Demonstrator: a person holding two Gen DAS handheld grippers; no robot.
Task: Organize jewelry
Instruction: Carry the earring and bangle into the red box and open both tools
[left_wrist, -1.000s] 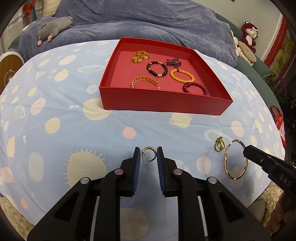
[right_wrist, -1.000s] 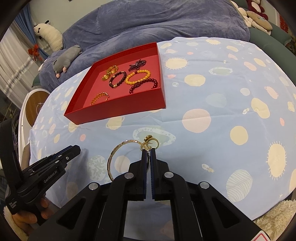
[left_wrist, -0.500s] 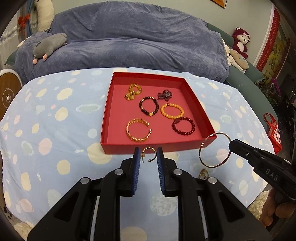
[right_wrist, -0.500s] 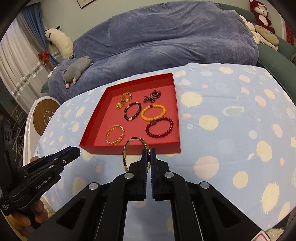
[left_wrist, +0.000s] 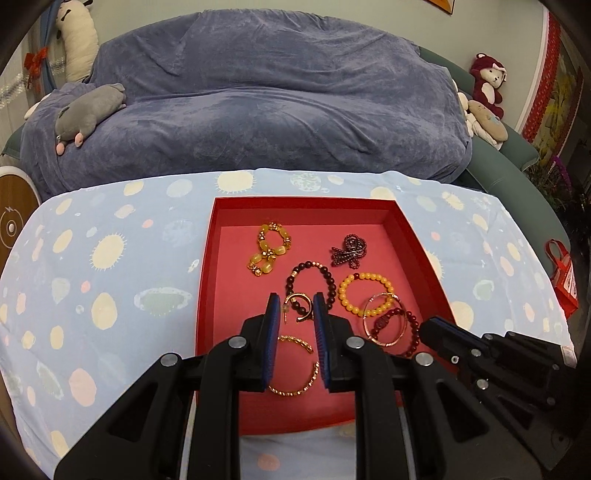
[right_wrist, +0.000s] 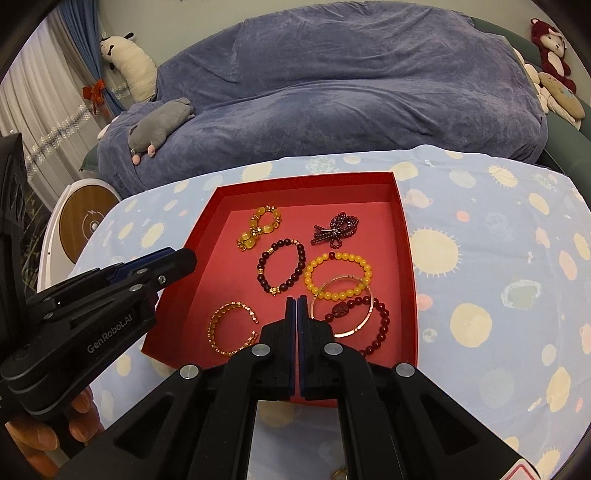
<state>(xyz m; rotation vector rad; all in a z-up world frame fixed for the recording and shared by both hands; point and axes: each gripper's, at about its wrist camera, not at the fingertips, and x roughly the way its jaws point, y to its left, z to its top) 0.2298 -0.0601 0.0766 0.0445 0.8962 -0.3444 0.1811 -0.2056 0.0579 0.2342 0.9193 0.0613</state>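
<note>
A red tray (left_wrist: 207, 280) (right_wrist: 404, 236) lies on the spotted tablecloth and holds several bead bracelets, a gold open cuff (left_wrist: 295, 387) (right_wrist: 231, 328) and a dark beaded bow (left_wrist: 347, 251). My left gripper (left_wrist: 295, 308) hangs over the tray's near middle, shut on a small gold hoop earring (left_wrist: 301, 300). My right gripper (right_wrist: 297, 301) (left_wrist: 434, 326) hovers over the tray's near right part, its jaws together, carrying a thin gold bangle (right_wrist: 341, 304) (left_wrist: 384, 319) that floats tilted above the dark red bracelet (right_wrist: 380, 325). The right finger hides the grip point.
A blue-covered sofa with a grey plush (left_wrist: 90, 112) lies beyond the table. A round wooden-topped object (right_wrist: 90, 218) stands at the left. A small gold ring (right_wrist: 341, 474) peeks out on the cloth below the right gripper. A red bag (left_wrist: 563, 280) hangs off the table's right side.
Both grippers have risen from the near tablecloth and travelled forward to hover over the tray, the left with the earring, the right with the bangle. The gold ring stayed on the cloth.
</note>
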